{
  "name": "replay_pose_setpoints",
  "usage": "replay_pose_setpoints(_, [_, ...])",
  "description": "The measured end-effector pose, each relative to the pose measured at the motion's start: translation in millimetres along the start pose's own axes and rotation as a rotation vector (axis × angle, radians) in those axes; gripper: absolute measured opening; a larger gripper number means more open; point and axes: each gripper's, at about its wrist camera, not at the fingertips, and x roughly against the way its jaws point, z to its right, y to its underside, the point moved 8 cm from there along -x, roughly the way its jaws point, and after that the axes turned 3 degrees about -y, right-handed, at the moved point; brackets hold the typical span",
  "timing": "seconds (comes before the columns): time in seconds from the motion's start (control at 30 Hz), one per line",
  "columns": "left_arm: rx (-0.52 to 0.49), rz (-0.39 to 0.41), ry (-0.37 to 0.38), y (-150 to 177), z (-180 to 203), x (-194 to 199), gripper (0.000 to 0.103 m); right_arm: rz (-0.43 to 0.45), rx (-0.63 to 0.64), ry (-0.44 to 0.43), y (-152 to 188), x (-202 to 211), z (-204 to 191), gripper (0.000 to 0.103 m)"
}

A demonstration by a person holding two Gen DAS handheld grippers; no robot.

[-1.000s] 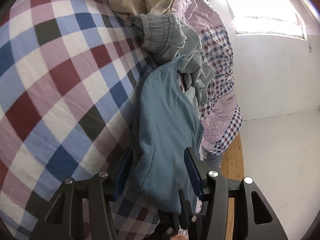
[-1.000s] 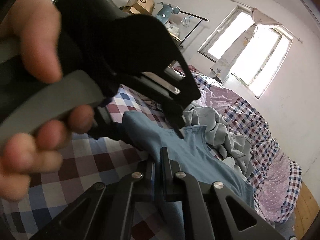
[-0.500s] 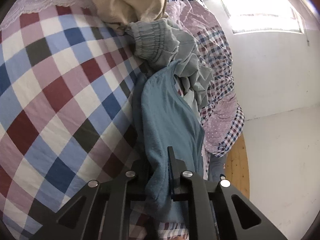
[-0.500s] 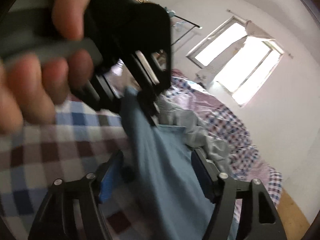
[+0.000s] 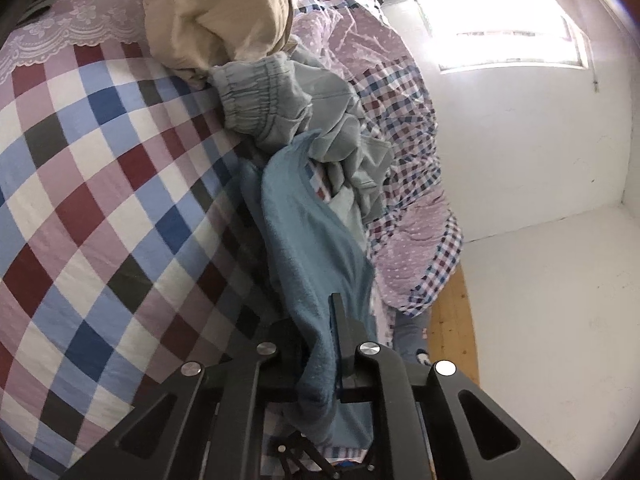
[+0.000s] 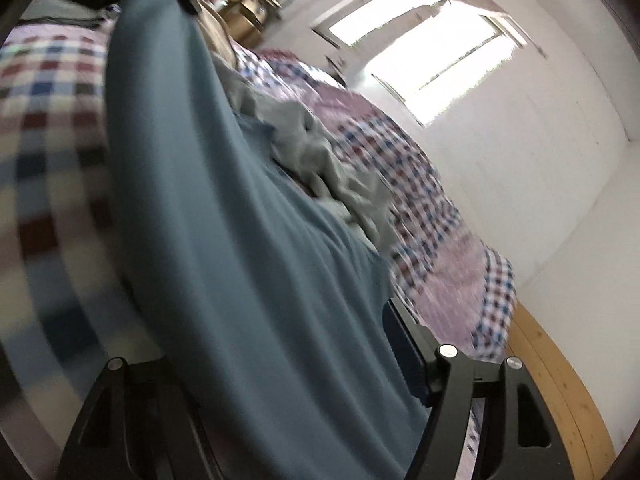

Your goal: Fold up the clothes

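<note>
Left tongs pinching a blue garment on a checked bed, right tongs spread wide around the same cloth.

The checked bedsheet fills the left; the left gripper is closing, clamped on a bunched edge of the blue garment, which trails up toward the grey trousers and beige garment heaped at the bed's middle. In the blurred right wrist view, the right gripper stands apart, the blue cloth draped between its fingers, unpinched; wooden floor lies rightmost.
</note>
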Motion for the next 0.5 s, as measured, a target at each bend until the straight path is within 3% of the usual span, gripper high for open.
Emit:
replay_pose_setpoints(0.2, [0.038, -0.002, 0.087, -6.6, 15.0, 11.5, 0.006, -0.112, 0.033, 0.055, 60.6, -6.9, 45.3, 0.074])
replay_pose_setpoints(0.5, [0.040, 0.012, 0.108, -14.1, 27.0, 17.1, 0.006, -0.253, 0.172, 0.185, 160.6, 7.7, 114.2, 0.074])
